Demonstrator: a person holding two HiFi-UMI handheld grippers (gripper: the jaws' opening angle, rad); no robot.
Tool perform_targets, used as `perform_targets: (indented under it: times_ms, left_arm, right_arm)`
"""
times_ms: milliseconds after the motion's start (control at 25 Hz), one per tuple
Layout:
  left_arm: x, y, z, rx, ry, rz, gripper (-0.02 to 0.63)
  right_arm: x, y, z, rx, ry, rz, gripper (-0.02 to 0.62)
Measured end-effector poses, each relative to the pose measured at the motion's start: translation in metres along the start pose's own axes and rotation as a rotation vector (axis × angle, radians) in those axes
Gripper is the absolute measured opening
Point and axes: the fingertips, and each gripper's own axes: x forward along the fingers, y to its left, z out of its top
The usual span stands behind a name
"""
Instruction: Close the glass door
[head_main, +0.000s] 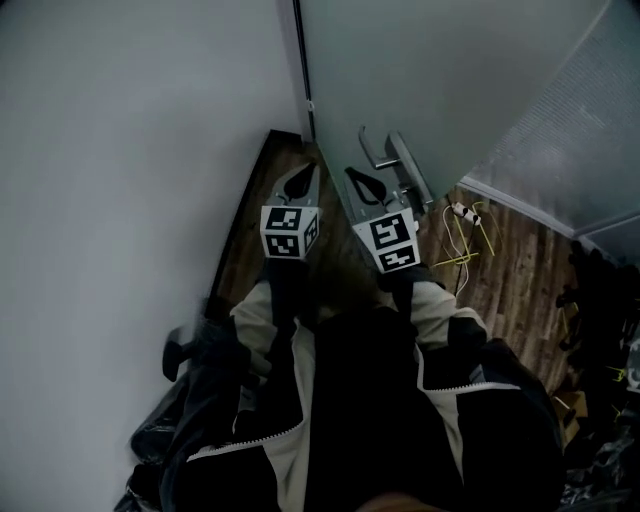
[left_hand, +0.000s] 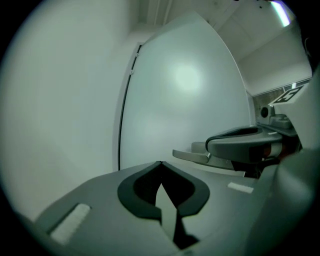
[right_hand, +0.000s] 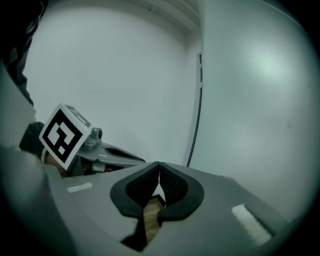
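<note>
Room: dim corner; white painted wall (head_main: 120, 150) left of the silver metal lever handle (head_main: 395, 160), brown wood-plank floor (head_main: 500, 270) below it.
Door: tall frosted glass door (head_main: 450, 70) carries that handle; a dark seam divides it from the wall. Whether it is latched is unclear.
Handling: probably heavy, stiff, slick and breakable; take the handle, not the pane.
Left tool (left_hand: 160, 164): closed, empty, left of the handle.
Right tool (right_hand: 159, 164): closed, empty, just below the handle.
Containers: none visible.
</note>
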Motion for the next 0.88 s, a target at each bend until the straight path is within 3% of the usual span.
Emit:
perform_targets:
  times_ms: [160, 240, 480, 640, 880]
  left_arm:
    - [0.024, -0.01, 0.006, -0.006, 0.002, -0.091, 0.005]
    - [0.035, -0.02, 0.011, -0.009, -0.003, -0.128, 0.005]
    - [0.05, -0.04, 0.015, -0.01, -0.016, -0.186, 0.005]
    - [0.055, -0.051, 0.021, 0.033, -0.03, -0.206, 0.005]
    - [0.055, -0.054, 0.023, 0.046, -0.044, -0.208, 0.005]
  right_arm:
    - [-0.006, -0.02, 0.0, -0.218, 0.143, -0.088, 0.085]
    - [-0.009, -0.03, -0.003, -0.336, 0.231, -0.128, 0.091]
    - [-0.007, -0.044, -0.034, -0.629, 0.498, -0.158, 0.19]
    - [-0.001, -0.051, -0.052, -0.816, 0.631, -0.148, 0.195]
    - [0.0, -0.073, -0.071, -0.99, 0.785, -0.152, 0.189]
